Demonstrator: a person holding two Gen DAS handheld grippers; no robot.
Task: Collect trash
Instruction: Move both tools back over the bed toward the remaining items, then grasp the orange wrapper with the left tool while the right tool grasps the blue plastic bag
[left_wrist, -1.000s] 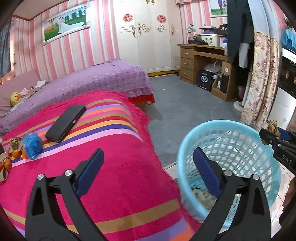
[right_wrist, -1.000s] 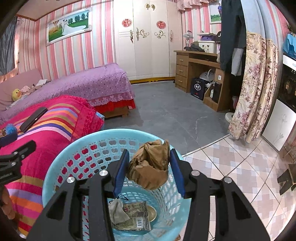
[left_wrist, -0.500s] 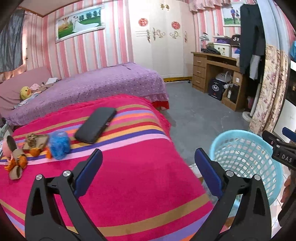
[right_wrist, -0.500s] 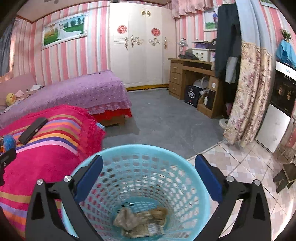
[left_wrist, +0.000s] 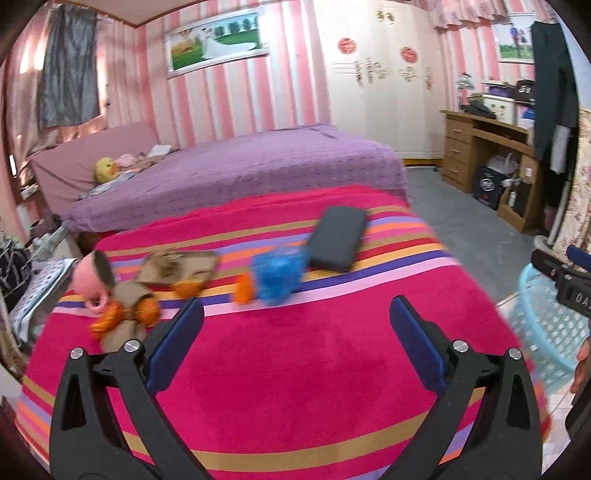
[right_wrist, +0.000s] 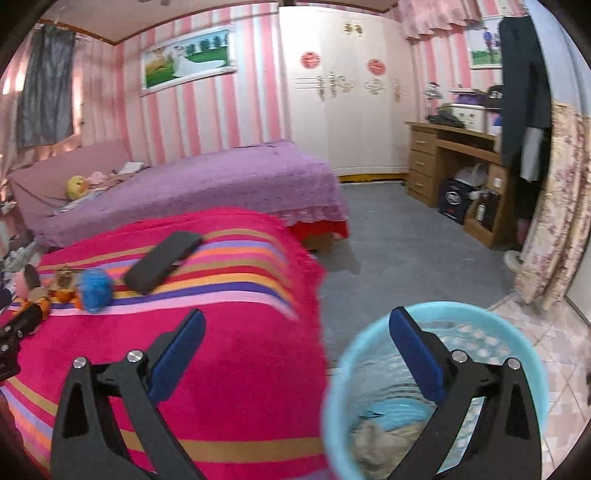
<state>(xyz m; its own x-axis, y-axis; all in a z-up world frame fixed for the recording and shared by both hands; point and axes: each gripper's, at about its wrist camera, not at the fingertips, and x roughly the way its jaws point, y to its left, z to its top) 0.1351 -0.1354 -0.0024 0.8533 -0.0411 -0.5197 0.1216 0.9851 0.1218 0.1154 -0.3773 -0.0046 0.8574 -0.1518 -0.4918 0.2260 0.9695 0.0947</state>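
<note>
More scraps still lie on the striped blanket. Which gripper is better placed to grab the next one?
Probably left. The left gripper is open and faces the blue scrap and orange peels directly. The right gripper, also open, straddles blanket edge and basket.

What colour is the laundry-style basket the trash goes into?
Light blue basket, with a perforated wall; it shows best in the right wrist view.

pink-striped walls (right_wrist: 192, 118), white wardrobe (right_wrist: 343, 107), purple bed (right_wrist: 207, 184), wooden desk (right_wrist: 454, 158), grey floor (right_wrist: 399, 254)

Striped blanket (left_wrist: 295, 369); phone (left_wrist: 338, 238); scraps (left_wrist: 177, 266)
</note>
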